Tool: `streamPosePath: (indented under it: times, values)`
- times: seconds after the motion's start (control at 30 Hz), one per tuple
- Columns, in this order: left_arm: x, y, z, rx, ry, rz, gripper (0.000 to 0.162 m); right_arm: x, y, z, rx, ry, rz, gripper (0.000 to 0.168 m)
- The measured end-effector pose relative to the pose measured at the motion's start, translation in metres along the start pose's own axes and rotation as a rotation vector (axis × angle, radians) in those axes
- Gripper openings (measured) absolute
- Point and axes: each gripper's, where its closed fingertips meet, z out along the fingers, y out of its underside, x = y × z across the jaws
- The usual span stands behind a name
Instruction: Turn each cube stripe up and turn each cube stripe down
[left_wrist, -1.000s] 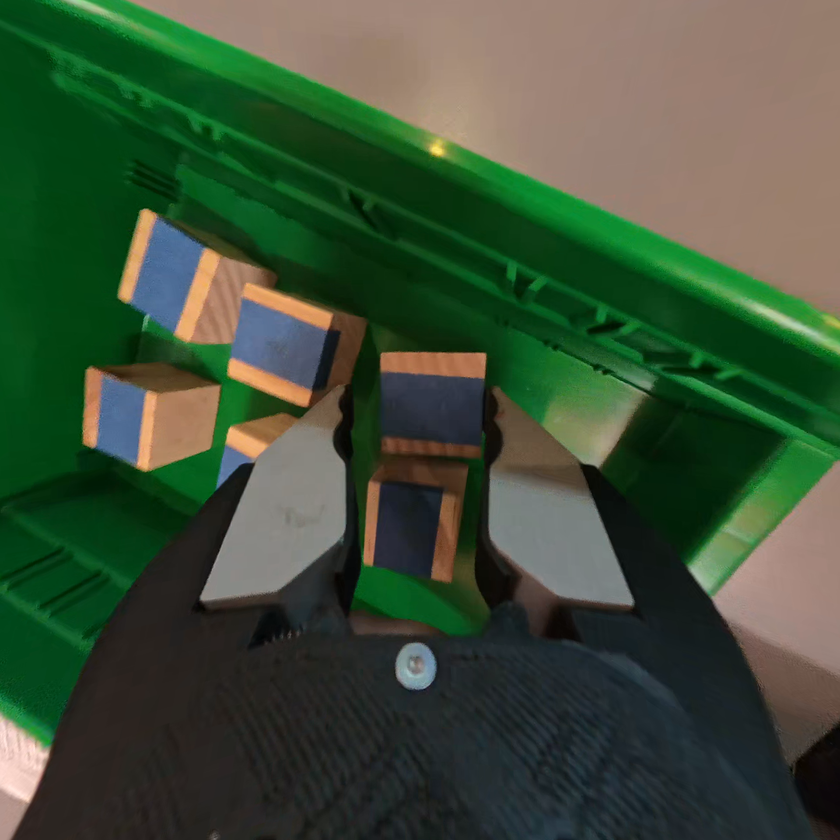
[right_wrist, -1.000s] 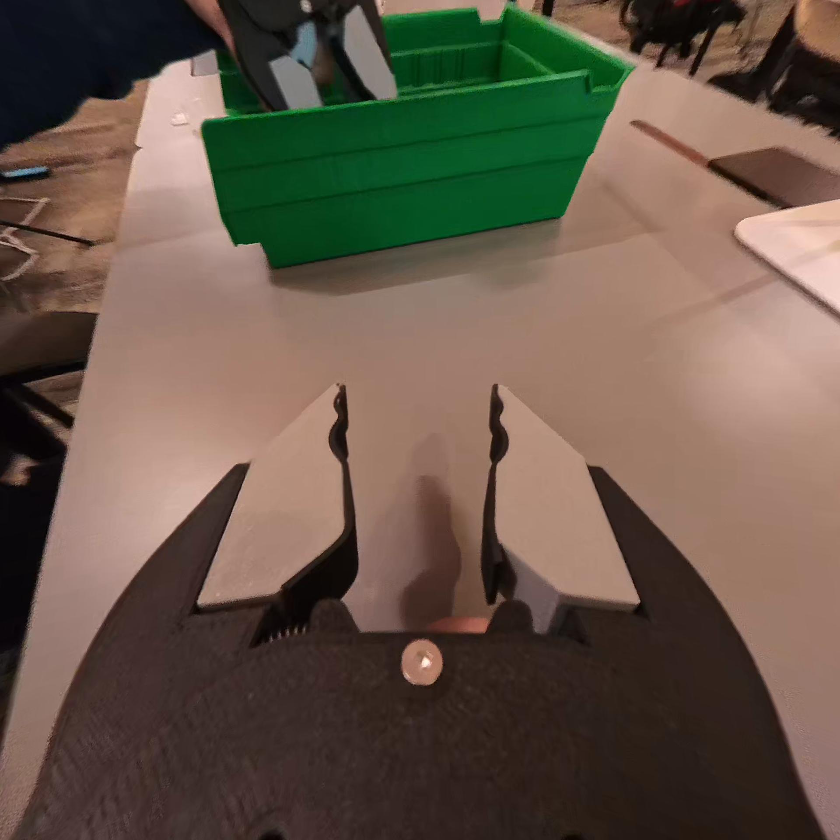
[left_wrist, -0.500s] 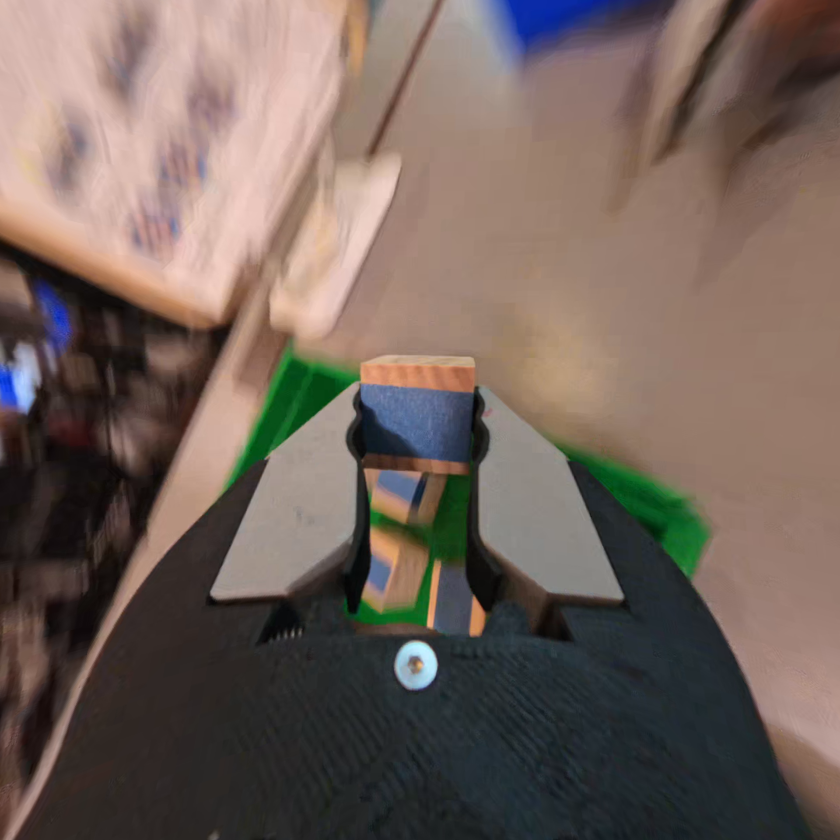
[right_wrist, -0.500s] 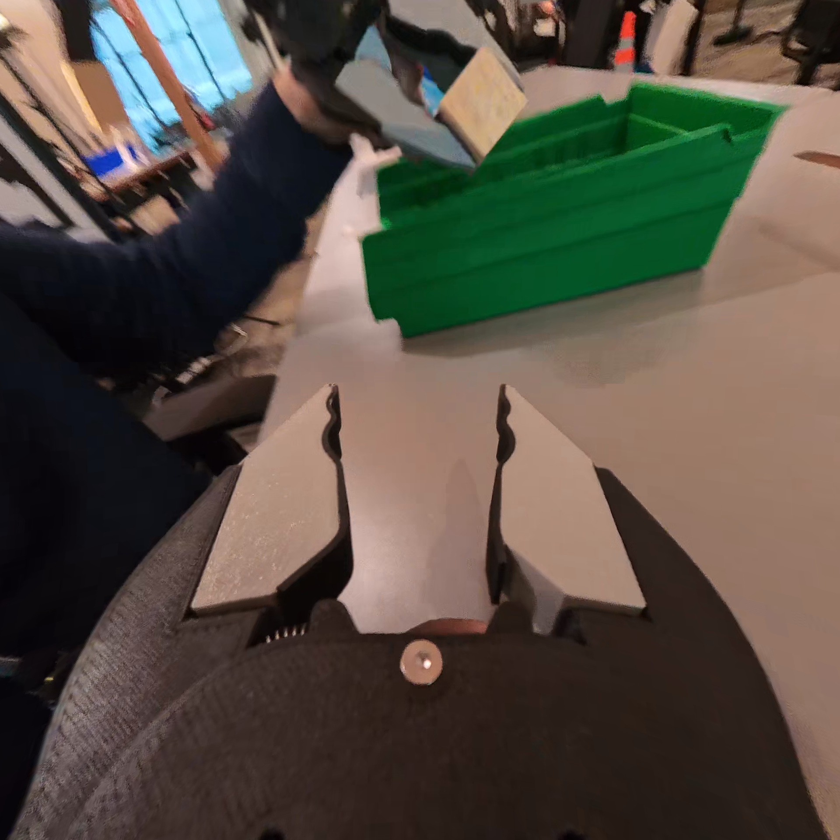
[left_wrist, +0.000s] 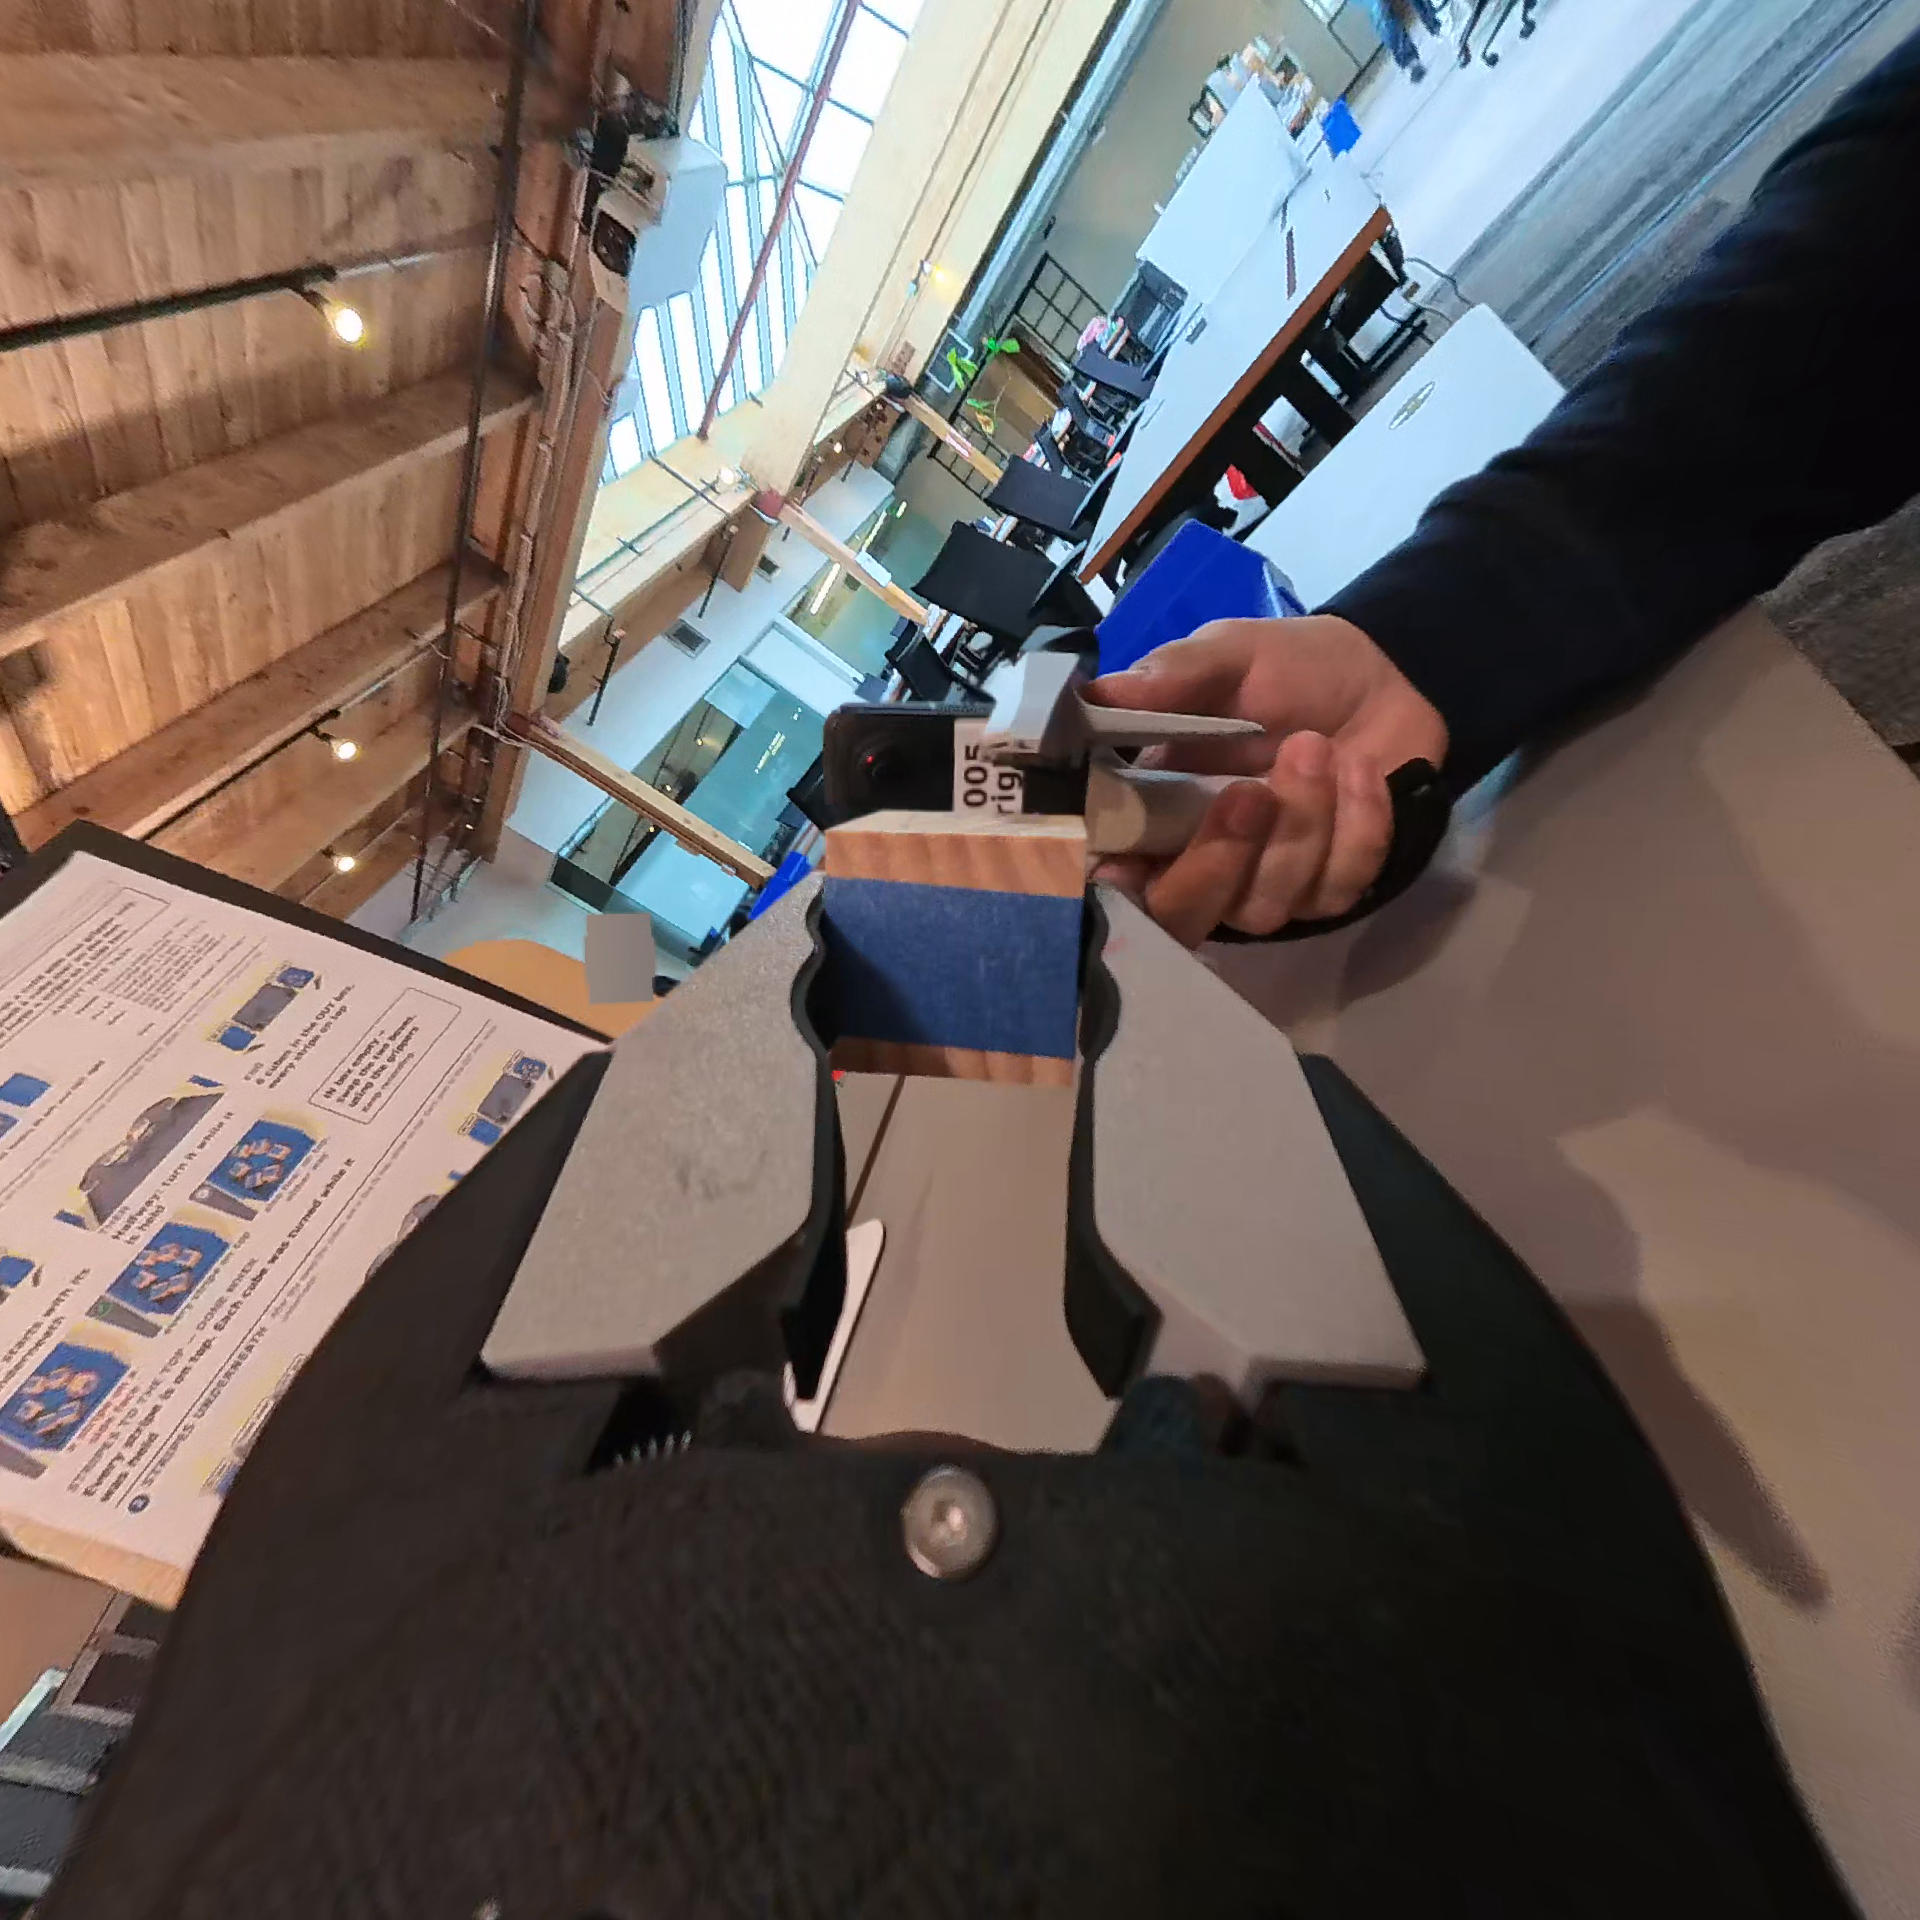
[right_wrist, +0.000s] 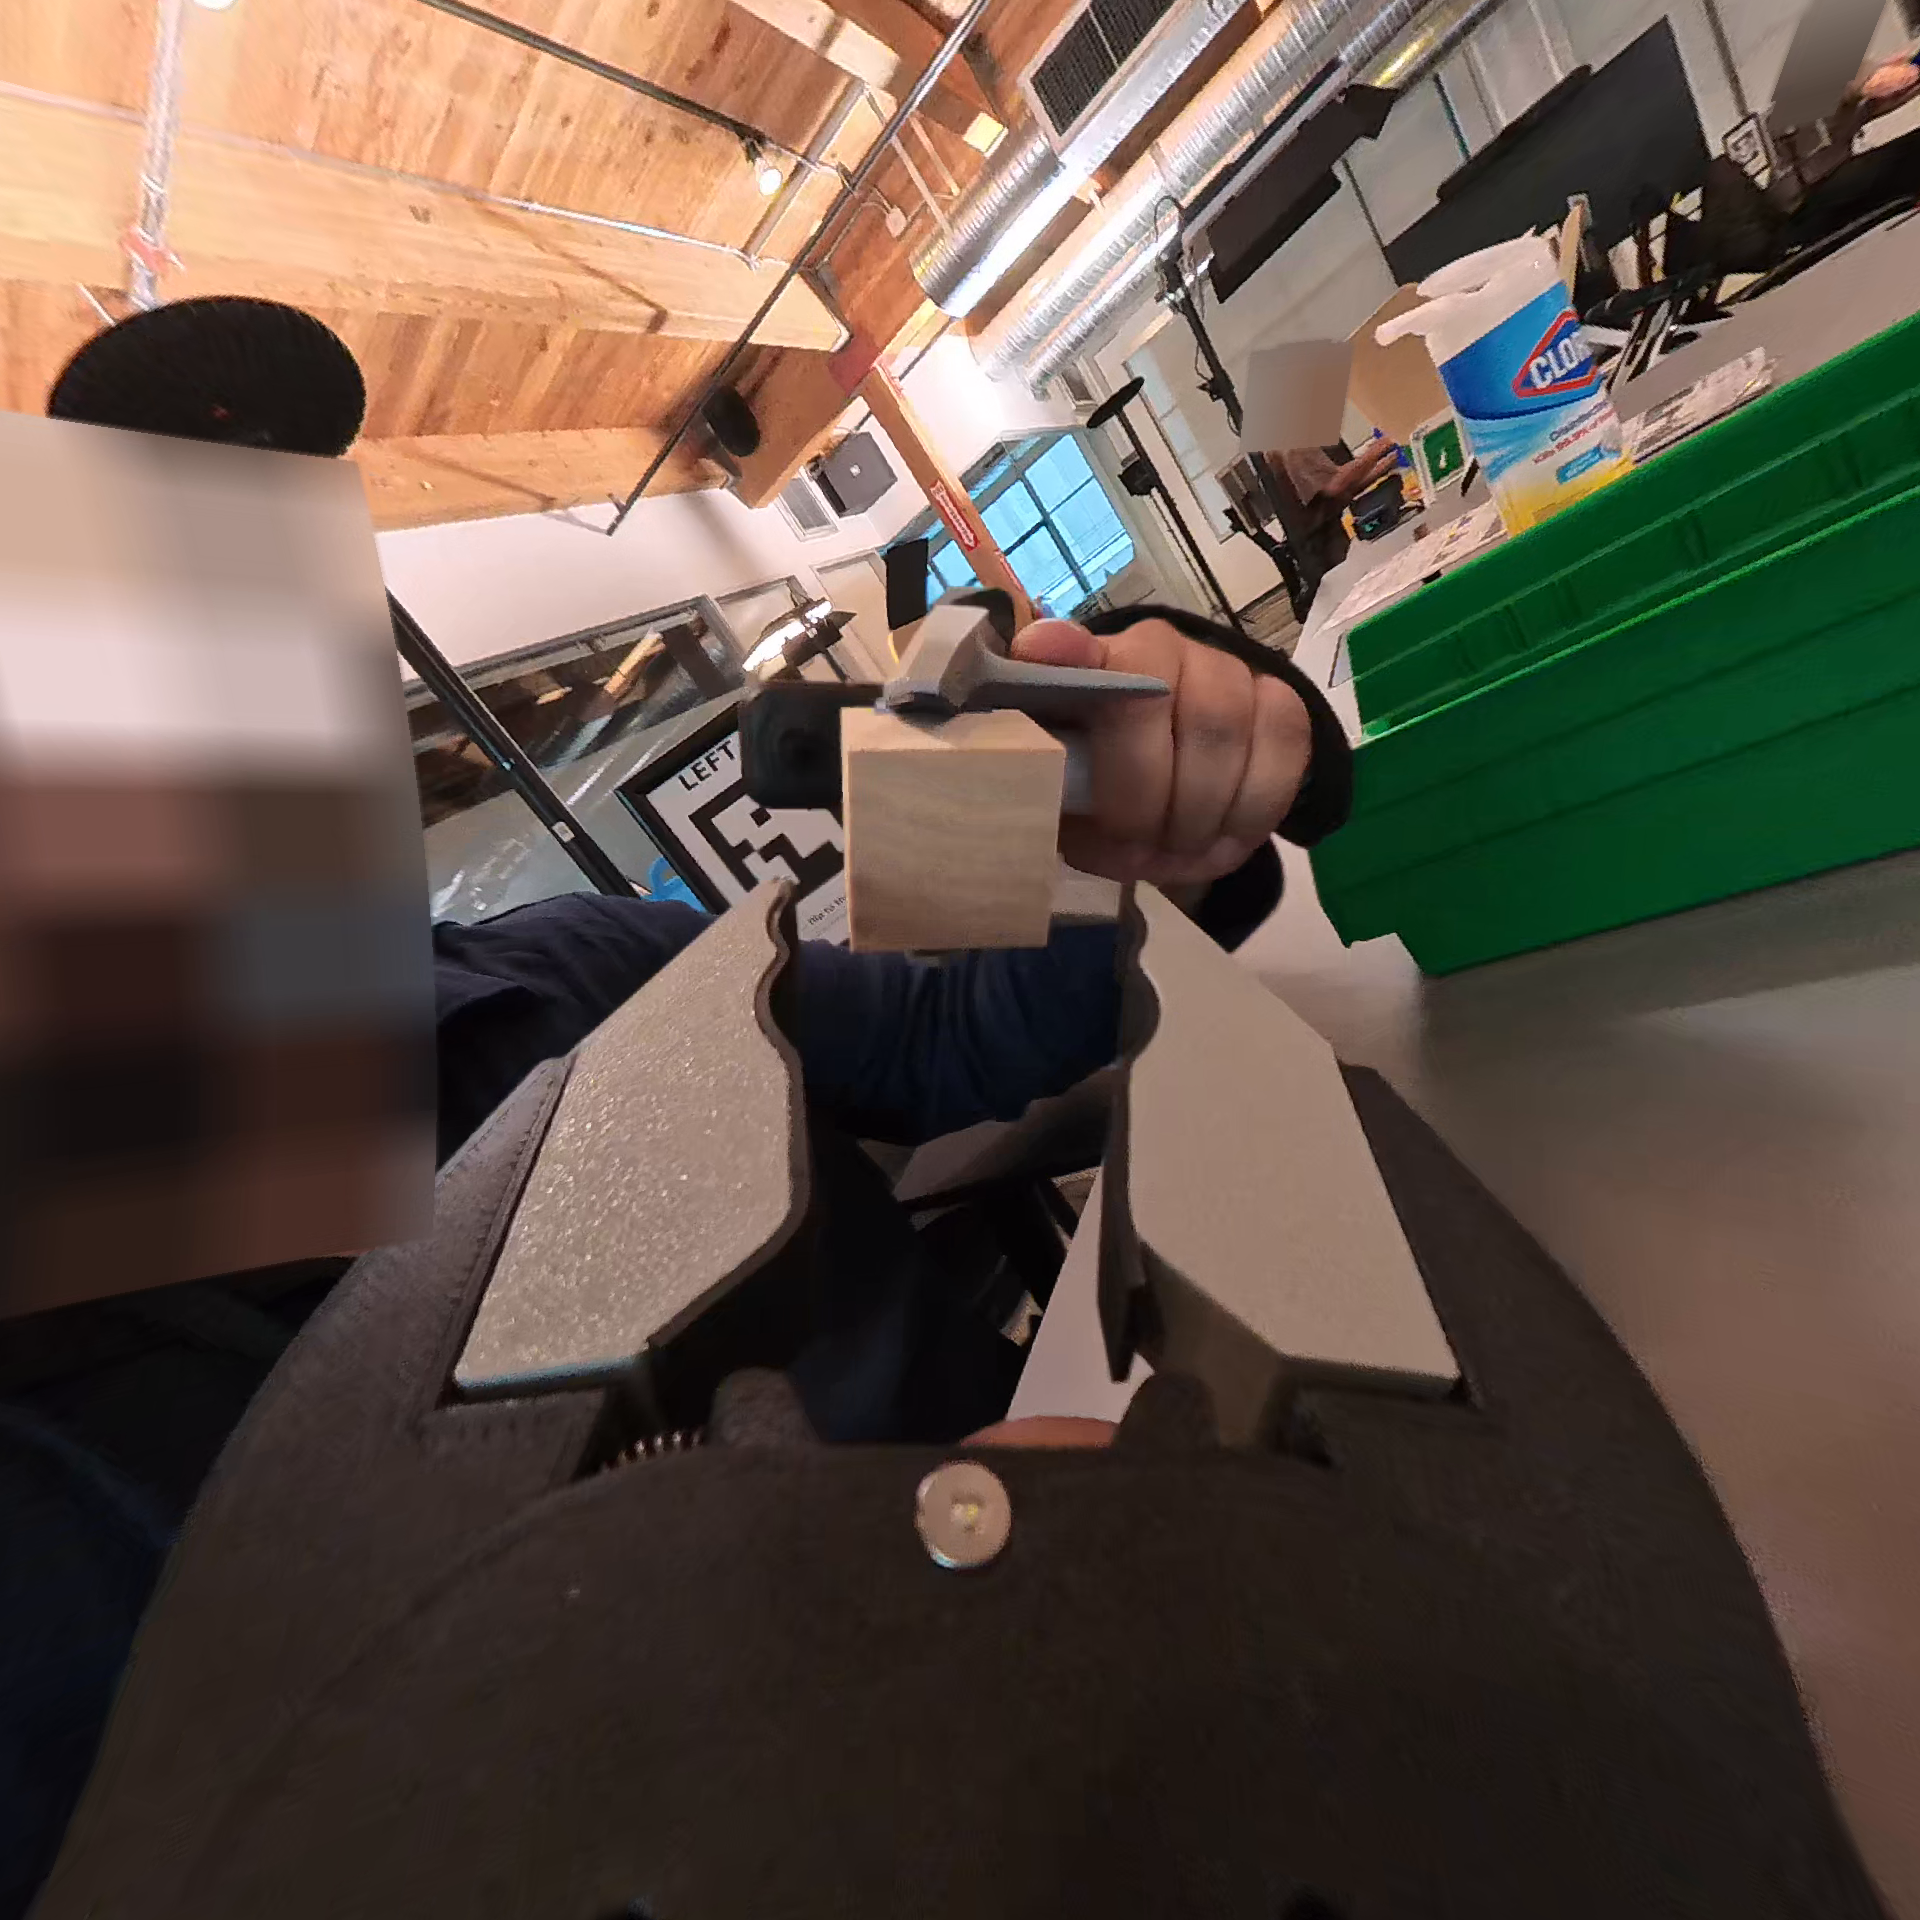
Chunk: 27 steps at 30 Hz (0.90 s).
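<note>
Left gripper (left_wrist: 951, 987) jaws clamped on the cube (left_wrist: 951, 977), held up in the air off the tabletop (left_wrist: 1558, 1091), blue stripe facing the left wrist camera. Right gripper (right_wrist: 951, 961) jaws apart, empty, pointed at the same cube, which shows it a plain wood face. The green bin (right_wrist: 1662, 665) sits to the side on the tabletop.

Step in hand, as I read it: hand-over for a regrasp, so the cube can go back down with its stripe face turned over.

- Bring the right jaws onto the two free faces, square and flat, not across a corner.
- Close fully before the left lets go; a mid-air drop loses the orientation.
- Gap between right jaws and cube is hard to judge from these angles; probably just short of contact.
- Note the stripe side before setting down.
</note>
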Motion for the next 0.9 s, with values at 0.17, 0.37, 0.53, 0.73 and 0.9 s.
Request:
streamPosePath:
  times: [0.17, 0.37, 0.53, 0.73, 0.9]
  values:
    - [0.01, 0.013, 0.013, 0.004, 0.001, -0.015, 0.044, 0.004, 0.005, 0.001, -0.015, -0.025, 0.064, 0.05]
    - [0.015, 0.022, 0.019, -0.031, -0.027, -0.029, 0.044, 0.016, 0.005, -0.003, -0.031, 0.092, -0.004, 0.042]
    - [0.009, 0.02, 0.016, -0.01, -0.115, -0.052, 0.065, 0.012, -0.01, -0.014, -0.023, 0.319, -0.223, 0.042]
    - [0.021, 0.026, 0.02, -0.045, -0.058, -0.082, 0.05, -0.029, -0.082, -0.113, -0.025, 0.993, -0.585, 0.042]
    - [0.045, 0.031, 0.029, -0.096, 0.021, -0.021, 0.046, 0.012, -0.116, -0.323, -0.371, 1.825, -0.404, 0.042]
